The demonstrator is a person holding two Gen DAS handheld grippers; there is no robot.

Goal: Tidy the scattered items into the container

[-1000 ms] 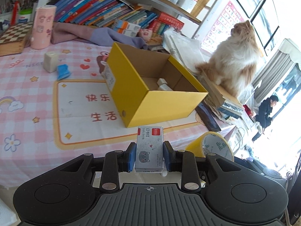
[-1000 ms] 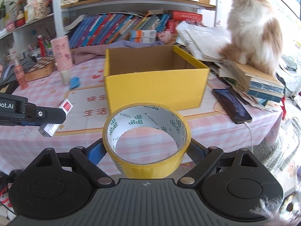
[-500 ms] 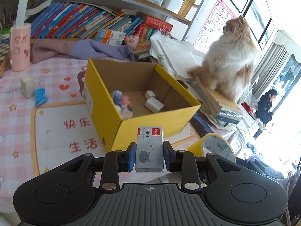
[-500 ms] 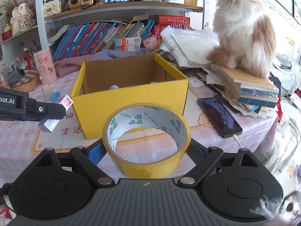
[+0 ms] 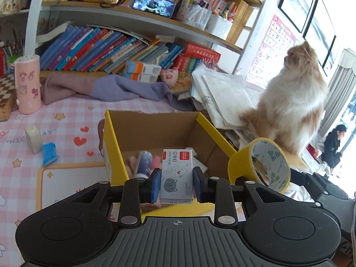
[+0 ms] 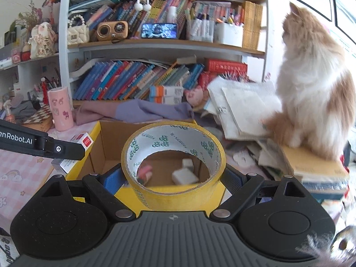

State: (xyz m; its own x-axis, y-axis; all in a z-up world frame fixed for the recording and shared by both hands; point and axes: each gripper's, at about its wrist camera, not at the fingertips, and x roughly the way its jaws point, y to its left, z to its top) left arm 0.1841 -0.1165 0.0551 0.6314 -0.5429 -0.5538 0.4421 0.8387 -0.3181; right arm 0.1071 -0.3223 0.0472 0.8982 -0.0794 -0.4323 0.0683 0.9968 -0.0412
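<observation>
The staple box (image 5: 176, 175) sits upright between the left gripper (image 5: 176, 183) pads, over the near wall of the open carton (image 5: 113, 153). To its right the tape roll (image 6: 173, 164) is clamped in the right gripper (image 6: 171, 178), also above the carton's near edge. Small items (image 6: 184, 175) lie inside, ahead of both. A cat (image 5: 291, 102) sits on stacked books (image 6: 311, 166) right of the carton; a cup (image 5: 27, 84) stands far left, shelves (image 6: 155, 44) behind.
</observation>
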